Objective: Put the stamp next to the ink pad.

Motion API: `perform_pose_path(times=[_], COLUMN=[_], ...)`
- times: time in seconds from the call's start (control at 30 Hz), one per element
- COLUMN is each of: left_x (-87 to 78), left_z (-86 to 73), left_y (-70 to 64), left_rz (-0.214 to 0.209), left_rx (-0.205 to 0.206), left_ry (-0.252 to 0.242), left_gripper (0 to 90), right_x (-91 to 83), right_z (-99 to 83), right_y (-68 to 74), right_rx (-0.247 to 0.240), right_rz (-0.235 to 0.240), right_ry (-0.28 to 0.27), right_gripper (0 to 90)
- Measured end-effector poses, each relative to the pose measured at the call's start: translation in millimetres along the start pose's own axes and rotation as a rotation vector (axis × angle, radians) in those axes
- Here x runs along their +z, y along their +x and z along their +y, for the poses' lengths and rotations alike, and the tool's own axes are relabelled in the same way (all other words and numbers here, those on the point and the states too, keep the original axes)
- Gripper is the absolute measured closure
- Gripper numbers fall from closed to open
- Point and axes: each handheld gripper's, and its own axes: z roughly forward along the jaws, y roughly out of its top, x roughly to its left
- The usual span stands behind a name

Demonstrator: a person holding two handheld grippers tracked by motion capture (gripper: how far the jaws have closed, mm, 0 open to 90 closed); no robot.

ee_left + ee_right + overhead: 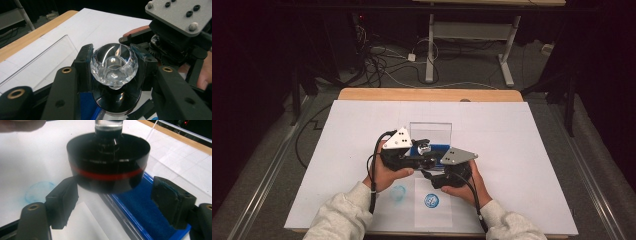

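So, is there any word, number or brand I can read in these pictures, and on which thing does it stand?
None can be read.
Blue round stamp print on the paper slip: a pattern, too small to read.
Fainter blue print on the white sheet: smudged, no letters.
Stamp: no label visible.

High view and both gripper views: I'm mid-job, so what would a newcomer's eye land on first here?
First, the faceted clear knob of a stamp, clamped between the left gripper jaws at the table's centre. Next, the stamp's black round base with a red band, hanging above the blue ink pad between the open jaws of the right gripper. Then the blue stamped prints on the white paper near the person.
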Motion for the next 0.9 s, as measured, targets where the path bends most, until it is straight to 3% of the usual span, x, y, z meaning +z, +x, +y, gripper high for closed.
perform_pose_path(times=[0.23,0.9], left_x=[-5.9,-16.5], left_z=[1.9,4.6], left_y=[1.2,1.7], left_rz=[0.018,0.048], left_rx=[0.008,0.029], left_ry=[-0.001,0.003], left_gripper=[54.6,54.6], right_x=[-5.3,-28.5], right_z=[0.7,1.4], right_y=[1.6,-3.0], right_rx=[-0.055,-0.073], right_rz=[-0.020,-0.079], right_ry=[0.012,-0.011], right_gripper=[21.5,22.4])
